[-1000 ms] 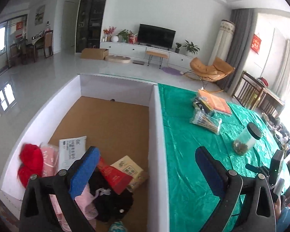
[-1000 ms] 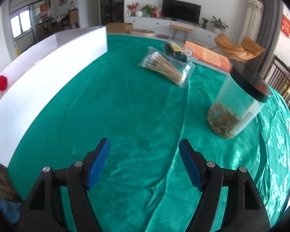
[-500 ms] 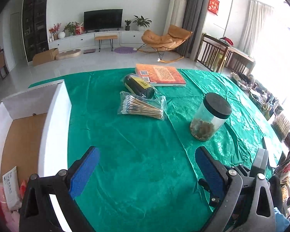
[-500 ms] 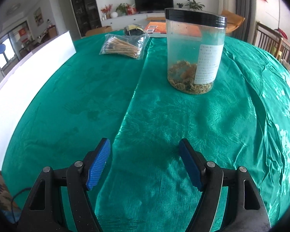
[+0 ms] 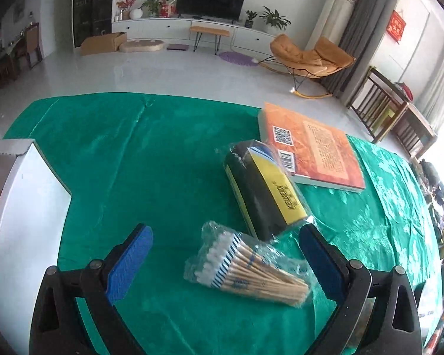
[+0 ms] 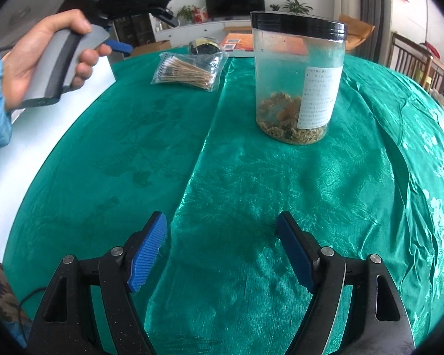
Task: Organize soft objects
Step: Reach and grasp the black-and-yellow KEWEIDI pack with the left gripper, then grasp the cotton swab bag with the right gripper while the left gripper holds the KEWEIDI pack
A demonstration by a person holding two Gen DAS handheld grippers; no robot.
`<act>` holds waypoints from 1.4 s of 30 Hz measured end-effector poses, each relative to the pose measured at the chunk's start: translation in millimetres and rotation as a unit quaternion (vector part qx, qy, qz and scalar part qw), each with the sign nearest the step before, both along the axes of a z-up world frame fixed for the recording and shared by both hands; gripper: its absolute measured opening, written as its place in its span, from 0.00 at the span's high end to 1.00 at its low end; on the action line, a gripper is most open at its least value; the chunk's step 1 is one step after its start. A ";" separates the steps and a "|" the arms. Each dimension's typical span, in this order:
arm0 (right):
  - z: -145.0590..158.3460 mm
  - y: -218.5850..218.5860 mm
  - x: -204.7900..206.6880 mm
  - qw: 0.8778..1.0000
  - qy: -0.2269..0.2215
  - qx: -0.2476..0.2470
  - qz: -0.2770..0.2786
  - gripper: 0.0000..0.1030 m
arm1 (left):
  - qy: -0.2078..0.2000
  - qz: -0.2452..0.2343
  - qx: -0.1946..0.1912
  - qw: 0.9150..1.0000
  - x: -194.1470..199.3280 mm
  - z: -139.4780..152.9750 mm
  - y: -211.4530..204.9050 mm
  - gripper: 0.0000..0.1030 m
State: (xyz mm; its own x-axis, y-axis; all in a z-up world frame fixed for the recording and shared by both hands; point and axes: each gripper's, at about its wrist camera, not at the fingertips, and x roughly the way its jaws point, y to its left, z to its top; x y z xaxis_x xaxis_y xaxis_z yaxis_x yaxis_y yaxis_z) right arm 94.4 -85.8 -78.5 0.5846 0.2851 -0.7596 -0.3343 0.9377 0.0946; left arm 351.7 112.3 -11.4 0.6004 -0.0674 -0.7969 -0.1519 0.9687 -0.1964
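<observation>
Plastic cotton-swab bag (image 5: 245, 266) sits between the spread, empty left gripper (image 5: 225, 254); next: descend, clamp. Right gripper (image 6: 222, 248) widening, empty, jar (image 6: 296, 80) at 12 o'clock.

Bare green worktop (image 6: 162, 148) ahead of right claw (image 6: 222, 251), its jaws opening on nothing. Jar (image 6: 296, 82) stands upright farther on, right of centre. Swab bag (image 5: 245, 266) lies between left claw (image 5: 225, 254) pads; black pack (image 5: 263, 189) just behind; white box wall (image 5: 23, 207) along left.
</observation>
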 end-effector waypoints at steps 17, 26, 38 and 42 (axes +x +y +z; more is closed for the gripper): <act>-0.7 6.1 1.5 1.000 0.001 -0.012 -0.004 0.20 | 0.054 -0.181 0.006 0.982 -44.2 27.4 -10.5 0.05; 0.2 0.2 3.1 1.000 0.002 0.007 -0.004 0.20 | 0.118 -0.040 -0.051 0.991 87.8 -29.8 -31.7 0.05; -0.4 7.6 5.1 1.000 0.003 -0.011 -0.001 0.18 | 0.091 -0.046 -0.010 0.995 49.3 -15.0 -24.7 0.44; -0.2 7.0 4.8 1.000 0.003 -0.008 -0.002 0.18 | 0.066 -0.060 -0.008 0.996 -12.8 21.9 3.2 0.44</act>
State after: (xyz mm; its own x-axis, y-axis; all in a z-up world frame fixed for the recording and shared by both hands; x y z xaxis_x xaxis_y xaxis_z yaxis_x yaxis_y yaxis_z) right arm 99.2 -78.8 -78.7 0.5812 0.2710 -0.7673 -0.3300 0.9404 0.0822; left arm 338.9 115.5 10.6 0.4776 -0.1453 -0.8665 -0.0610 0.9784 -0.1977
